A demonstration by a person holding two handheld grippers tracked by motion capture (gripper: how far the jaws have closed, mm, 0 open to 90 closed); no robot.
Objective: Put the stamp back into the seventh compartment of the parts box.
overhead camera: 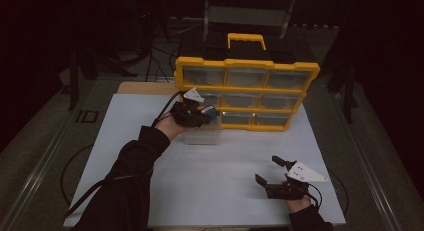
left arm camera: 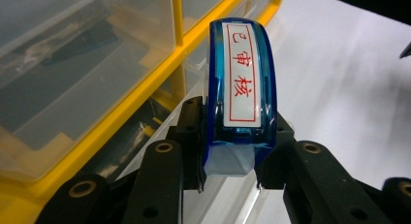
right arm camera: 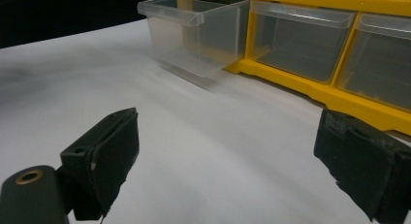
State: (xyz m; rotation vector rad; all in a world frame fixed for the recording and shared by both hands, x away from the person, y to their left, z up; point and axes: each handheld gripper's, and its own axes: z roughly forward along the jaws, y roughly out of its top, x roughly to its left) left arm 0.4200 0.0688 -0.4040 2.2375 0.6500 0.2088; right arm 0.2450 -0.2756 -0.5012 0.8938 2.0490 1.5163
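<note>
My left gripper [overhead camera: 206, 114] is shut on a blue stamp [left arm camera: 241, 78] with a white label and red characters, held upright between the jaws. The stamp [overhead camera: 210, 110] hangs just above a clear drawer [overhead camera: 202, 135] pulled out of the bottom left of the yellow organizer [overhead camera: 247, 91]. In the left gripper view my left gripper [left arm camera: 236, 122] sits close to the organizer's yellow frame [left arm camera: 121, 103]. My right gripper [overhead camera: 269, 170] rests open near the table's front right with nothing in it. From the right gripper view, my right gripper [right arm camera: 228, 151] faces the pulled-out drawer [right arm camera: 194, 35].
The organizer has several clear drawers [right arm camera: 300, 40] in three rows and a yellow handle [overhead camera: 246, 40] on top. A white sheet [overhead camera: 225, 166] covers the table. A dark sleeve [overhead camera: 125, 186] comes in from the lower left. Cables trail off both sides.
</note>
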